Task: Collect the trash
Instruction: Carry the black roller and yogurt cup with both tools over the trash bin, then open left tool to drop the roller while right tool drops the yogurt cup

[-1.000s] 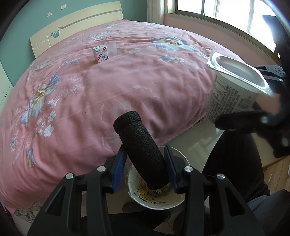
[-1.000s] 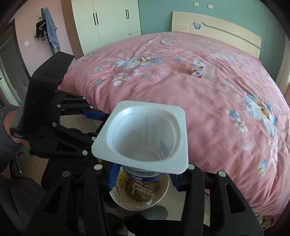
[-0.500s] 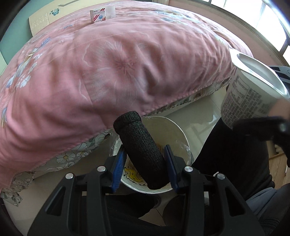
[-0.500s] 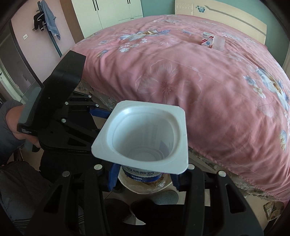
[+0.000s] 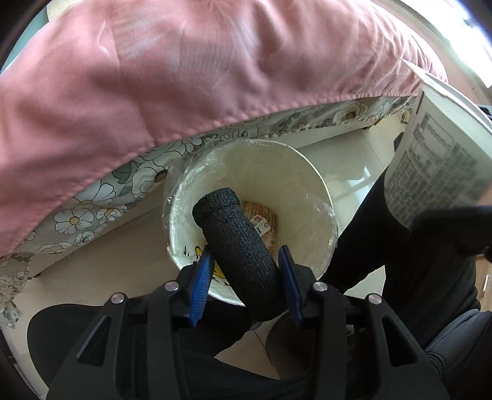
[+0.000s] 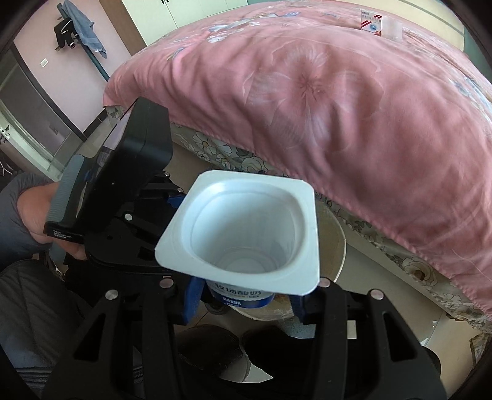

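Both grippers clench trash, a black roll (image 5: pixel 243 255) and yogurt cup (image 6: pixel 243 234), above a floor-standing bin (image 5: pixel 310 172) beside the pink-quilted bed (image 6: pixel 338 101).

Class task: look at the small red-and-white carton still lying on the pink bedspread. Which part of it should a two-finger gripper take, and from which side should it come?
Probably from above, closing on the two flat side faces of the small carton. It lies on the pink bedspread with open cover around it, and flat parallel faces suit two pads. It is small and far, so its exact pose is unclear. Both grippers are full now.
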Tool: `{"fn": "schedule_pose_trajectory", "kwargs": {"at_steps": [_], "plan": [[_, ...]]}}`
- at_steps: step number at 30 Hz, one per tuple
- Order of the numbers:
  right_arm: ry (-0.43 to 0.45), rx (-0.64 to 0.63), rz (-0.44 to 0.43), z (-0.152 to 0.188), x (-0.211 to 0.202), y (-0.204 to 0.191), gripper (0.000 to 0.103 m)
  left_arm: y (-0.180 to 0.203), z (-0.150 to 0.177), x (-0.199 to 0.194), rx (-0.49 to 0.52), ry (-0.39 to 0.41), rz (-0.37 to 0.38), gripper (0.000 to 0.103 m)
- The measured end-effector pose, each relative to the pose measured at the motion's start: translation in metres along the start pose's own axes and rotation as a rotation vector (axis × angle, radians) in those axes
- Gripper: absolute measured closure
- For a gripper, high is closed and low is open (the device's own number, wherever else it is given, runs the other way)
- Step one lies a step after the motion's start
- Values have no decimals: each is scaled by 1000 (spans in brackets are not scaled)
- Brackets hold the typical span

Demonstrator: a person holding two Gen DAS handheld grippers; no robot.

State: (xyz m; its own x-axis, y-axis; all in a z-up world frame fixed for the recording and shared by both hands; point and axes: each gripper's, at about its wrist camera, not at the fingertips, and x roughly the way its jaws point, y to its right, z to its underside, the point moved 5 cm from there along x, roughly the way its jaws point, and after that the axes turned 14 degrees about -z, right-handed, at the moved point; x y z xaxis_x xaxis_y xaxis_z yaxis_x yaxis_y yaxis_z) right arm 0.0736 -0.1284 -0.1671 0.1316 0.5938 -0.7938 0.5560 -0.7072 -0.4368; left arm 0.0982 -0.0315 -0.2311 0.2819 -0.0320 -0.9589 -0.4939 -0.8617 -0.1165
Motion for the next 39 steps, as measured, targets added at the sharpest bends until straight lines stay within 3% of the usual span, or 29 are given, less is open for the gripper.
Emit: {"fn": "schedule_pose_trajectory", "kwargs": {"at_steps": [9, 25, 39], "plan": [[-73, -62, -36, -9, 16, 23, 55, -1, -1, 24, 3, -47, 9, 58], [-208, -38, -63, -14, 65, 58, 55, 16, -2, 75, 36, -148, 43, 58], [-272, -22, -94, -10, 104, 63, 55, 10, 6, 97, -54, -213, 99, 57]]}}
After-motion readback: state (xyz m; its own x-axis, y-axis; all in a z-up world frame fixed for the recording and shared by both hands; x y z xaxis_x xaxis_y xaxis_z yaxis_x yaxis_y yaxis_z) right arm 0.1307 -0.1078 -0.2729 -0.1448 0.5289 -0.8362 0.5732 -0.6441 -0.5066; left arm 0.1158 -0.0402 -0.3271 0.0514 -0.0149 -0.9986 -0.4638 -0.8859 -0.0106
